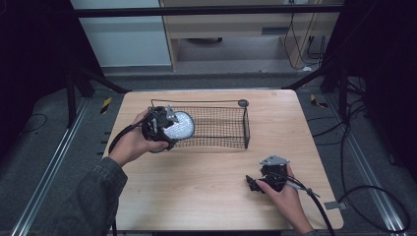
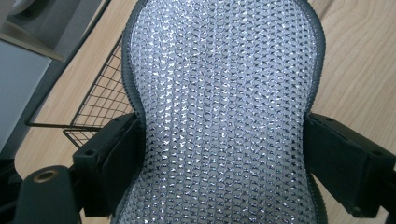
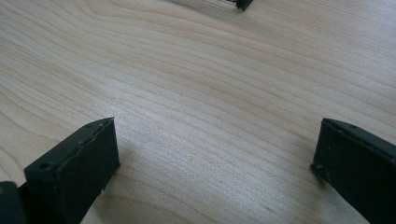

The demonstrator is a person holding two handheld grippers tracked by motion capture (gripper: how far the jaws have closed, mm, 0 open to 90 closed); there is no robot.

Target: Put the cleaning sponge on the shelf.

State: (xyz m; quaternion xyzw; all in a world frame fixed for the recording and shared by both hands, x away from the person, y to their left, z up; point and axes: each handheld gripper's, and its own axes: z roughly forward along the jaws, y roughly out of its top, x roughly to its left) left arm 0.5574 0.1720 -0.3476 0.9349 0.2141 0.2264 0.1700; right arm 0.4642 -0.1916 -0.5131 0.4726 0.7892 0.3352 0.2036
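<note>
Left tongs (image 1: 169,129) clamped shut, raised; right tongs (image 1: 253,184) spread wide, resting low.

Wooden table (image 1: 196,196) with wire basket (image 1: 221,128)

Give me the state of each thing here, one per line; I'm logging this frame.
Left gripper: shut on the silver pad, held at the basket's left end.
Silver pad: pinched at its waist, lifted off the table.
Wire basket: upright on the table.
Right gripper: open, low over bare wood.
Table: bare at the front.
</note>
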